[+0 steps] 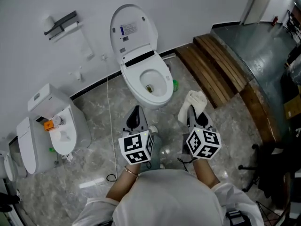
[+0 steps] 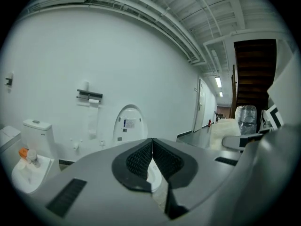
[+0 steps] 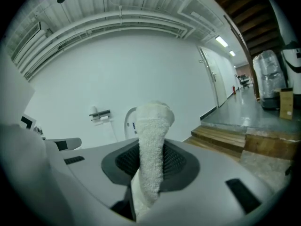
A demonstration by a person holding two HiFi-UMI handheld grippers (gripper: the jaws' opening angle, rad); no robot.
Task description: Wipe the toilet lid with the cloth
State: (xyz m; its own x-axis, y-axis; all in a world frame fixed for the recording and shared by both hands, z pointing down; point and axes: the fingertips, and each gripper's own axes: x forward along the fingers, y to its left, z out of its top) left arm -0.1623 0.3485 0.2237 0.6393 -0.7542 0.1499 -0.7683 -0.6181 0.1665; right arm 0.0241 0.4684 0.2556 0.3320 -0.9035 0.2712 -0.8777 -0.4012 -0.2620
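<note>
My right gripper (image 1: 194, 113) pinches the white cloth (image 1: 196, 99); my left gripper (image 1: 135, 113) has jaws pressed together, empty. The toilet lid (image 1: 133, 29) stands raised, long axis upright, ahead and leftward of the cloth, beyond the open bowl (image 1: 136, 86).

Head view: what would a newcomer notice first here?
The white toilet stands dead centre ahead of both grippers, its oval lid raised against the white wall. Next, the white terry cloth is clamped upright in the right gripper, while the left gripper beside it is shut on nothing. A second white toilet sits at the far left, brown wooden steps at the right.
</note>
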